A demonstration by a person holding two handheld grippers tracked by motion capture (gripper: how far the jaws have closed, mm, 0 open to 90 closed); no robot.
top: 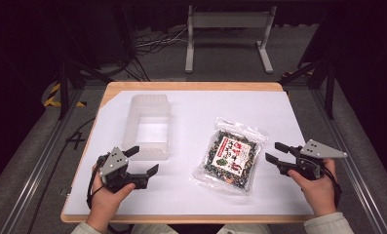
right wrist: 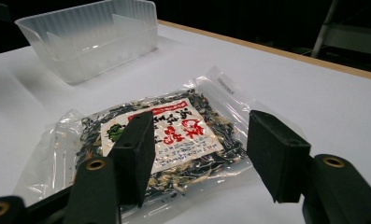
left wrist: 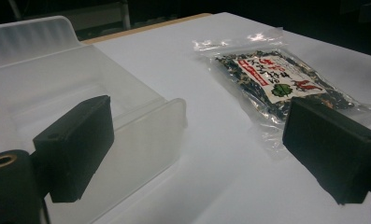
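A clear plastic pouch of dark dried mix with a white, red and green printed label (top: pixel 231 155) lies flat on the white sheet that covers the wooden table (top: pixel 191 87), on the right half, tilted a little so its sealed top edge points away from the person. Nothing presses on it. The right gripper (top: pixel 277 152), a black two-jaw tool with a grey three-cornered plate on top, is held just beside the pouch's right edge with its jaws spread and aimed at the pouch; in the right gripper view the pouch (right wrist: pixel 160 140) lies ahead of and below the released jaws, and neither pad touches it.

Left of the pouch, apart from it, stands a translucent ribbed plastic bin (top: pixel 148 126), upright and with its long side running away from the person. The left gripper (top: pixel 143 161) hovers at the bin's near end, jaws wide apart and holding nothing; in the left gripper view one jaw stands in front of the bin's (left wrist: pixel 75 93) near wall and the other toward the pouch (left wrist: pixel 276 81).
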